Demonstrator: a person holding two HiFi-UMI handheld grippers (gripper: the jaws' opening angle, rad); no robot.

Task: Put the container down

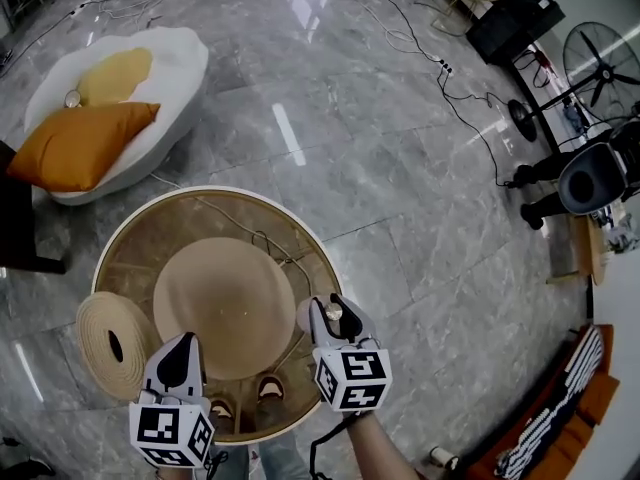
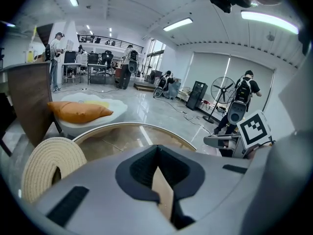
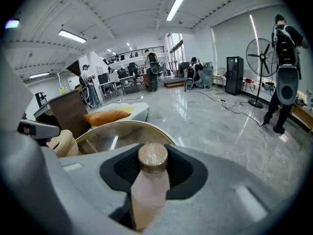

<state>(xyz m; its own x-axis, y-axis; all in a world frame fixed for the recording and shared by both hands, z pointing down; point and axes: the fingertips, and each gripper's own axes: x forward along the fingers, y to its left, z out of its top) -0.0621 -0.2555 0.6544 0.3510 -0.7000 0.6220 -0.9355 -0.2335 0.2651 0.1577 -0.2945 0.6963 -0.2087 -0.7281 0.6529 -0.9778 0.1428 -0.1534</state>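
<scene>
Your right tool (image 3: 152, 166) clamps a pale pink, brown-capped bottle (image 3: 148, 192) (jaws spread wide round it) at the round glass surface's (image 1: 128, 226) rim; your left tool (image 2: 156, 166) is closed, empty.

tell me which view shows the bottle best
The right gripper view: the bottle stands clamped between the jaws, brown cap and pale pink body plain. The head view gives only a small glimpse at the right gripper. The left gripper view does not show it.
</scene>
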